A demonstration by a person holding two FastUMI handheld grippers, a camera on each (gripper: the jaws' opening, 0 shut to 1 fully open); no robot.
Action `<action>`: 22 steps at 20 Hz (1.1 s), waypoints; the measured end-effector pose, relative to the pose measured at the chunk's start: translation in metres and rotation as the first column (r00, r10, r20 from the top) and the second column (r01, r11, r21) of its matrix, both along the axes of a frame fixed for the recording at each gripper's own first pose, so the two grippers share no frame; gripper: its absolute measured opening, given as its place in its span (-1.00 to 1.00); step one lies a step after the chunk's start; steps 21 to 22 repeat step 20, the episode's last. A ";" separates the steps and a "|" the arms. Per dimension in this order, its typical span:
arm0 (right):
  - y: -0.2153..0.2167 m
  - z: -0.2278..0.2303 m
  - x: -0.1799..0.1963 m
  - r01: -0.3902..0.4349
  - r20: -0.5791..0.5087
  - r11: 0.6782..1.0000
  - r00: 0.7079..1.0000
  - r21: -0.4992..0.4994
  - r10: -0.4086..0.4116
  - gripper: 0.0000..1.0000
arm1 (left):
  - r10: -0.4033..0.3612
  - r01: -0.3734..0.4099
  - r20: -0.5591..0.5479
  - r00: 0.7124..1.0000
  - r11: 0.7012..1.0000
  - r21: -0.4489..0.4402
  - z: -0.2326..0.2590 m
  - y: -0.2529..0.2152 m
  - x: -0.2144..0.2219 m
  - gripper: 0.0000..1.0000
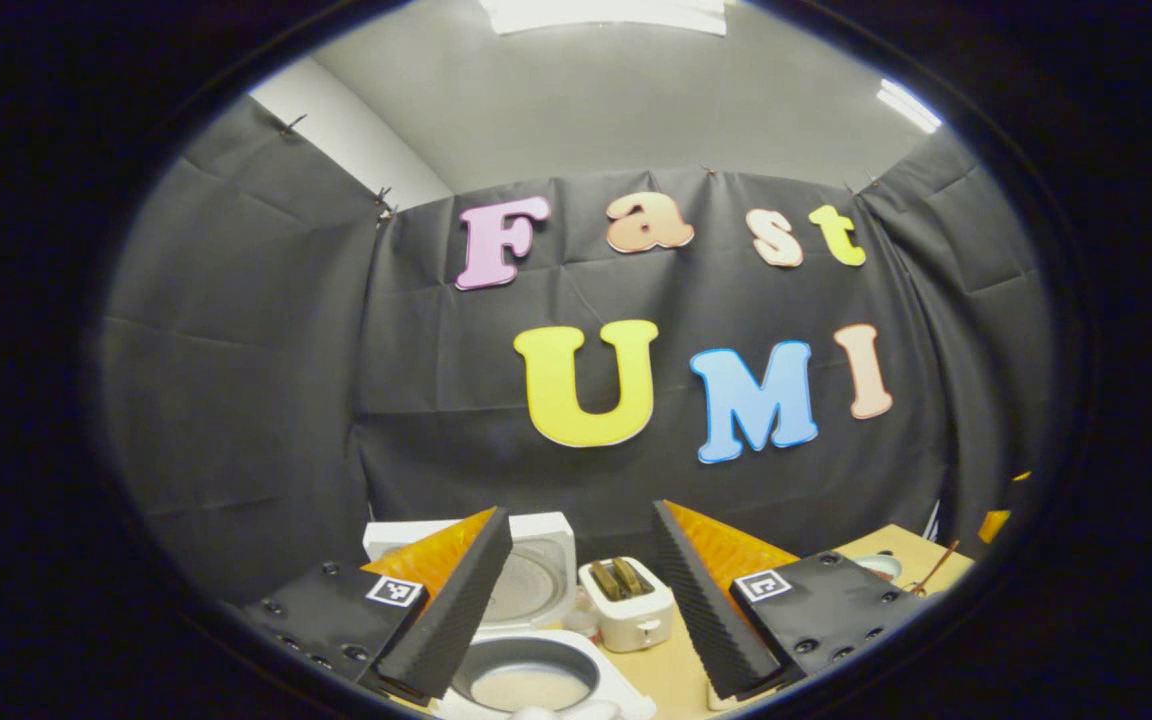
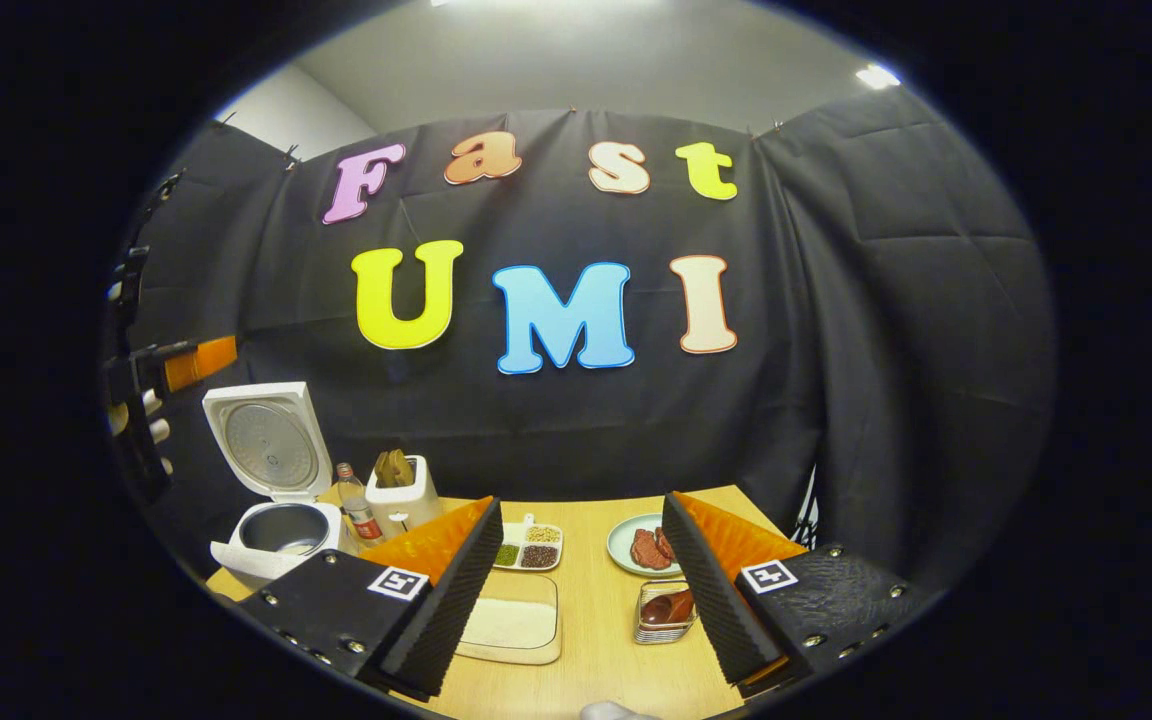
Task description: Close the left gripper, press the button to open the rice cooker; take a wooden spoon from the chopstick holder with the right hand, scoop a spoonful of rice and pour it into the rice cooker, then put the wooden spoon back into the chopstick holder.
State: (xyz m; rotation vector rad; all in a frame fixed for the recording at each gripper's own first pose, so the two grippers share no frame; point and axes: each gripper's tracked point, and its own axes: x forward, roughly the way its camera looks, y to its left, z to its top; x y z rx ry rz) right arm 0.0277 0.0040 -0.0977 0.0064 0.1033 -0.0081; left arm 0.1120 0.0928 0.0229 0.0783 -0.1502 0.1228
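- Currently the left gripper (image 1: 581, 600) has its jaws spread wide, nothing between them; it hangs above the near edge of the table (image 1: 671, 670).
- Between and below the left jaws: the rice cooker (image 1: 536, 680), lid (image 1: 536, 575) already up and standing behind the pot. The inner pot shows a pale layer at its bottom.
- Just beyond the cooker, centred in the gap between the left jaws, a white toaster-like box (image 1: 628, 600) with two brown pieces in its slots.
- Right gripper (image 2: 581, 590): jaws also spread wide, empty, held over the table (image 2: 596, 680).
- Between the right jaws, near the left finger: a flat tray of rice (image 2: 511, 625). Beyond it, a small divided dish (image 2: 531, 547) with green, tan and dark fills.
- Beside the right finger's inner face: a shiny container (image 2: 664, 610) with something reddish inside, and farther off a plate (image 2: 626, 545) of red slices.
- Far left of the right jaws: the rice cooker (image 2: 271, 535) with its lid (image 2: 271, 440) raised upright; next to it a small bottle (image 2: 356, 505) and the same white box (image 2: 401, 500).
- At the extreme left edge of the right gripper view, the left gripper (image 2: 181, 365) shows above the cooker, with a hand (image 2: 136, 420) behind it.
- Chopstick holder and wooden spoon: cannot tell which object they are.
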 end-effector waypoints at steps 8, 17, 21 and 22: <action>0.009 -0.022 0.032 -0.017 -0.100 1.000 0.995 0.014 0.019 0.96 | 0.129 -0.129 -0.023 0.991 0.992 -0.006 0.029 0.086 0.106 0.97; 0.020 -0.050 0.036 -0.041 -0.190 0.999 0.981 0.035 0.047 0.96 | 0.192 -0.244 -0.323 0.927 0.961 -0.131 -0.078 0.137 0.195 0.94; 0.017 -0.057 0.033 -0.043 -0.206 0.998 0.977 0.049 0.052 0.96 | 0.221 -0.274 -0.381 0.898 0.957 -0.089 -0.093 0.136 0.198 0.92; 0.017 -0.057 0.033 -0.043 -0.206 0.998 0.977 0.049 0.052 0.96 | 0.221 -0.274 -0.381 0.898 0.957 -0.089 -0.093 0.136 0.198 0.92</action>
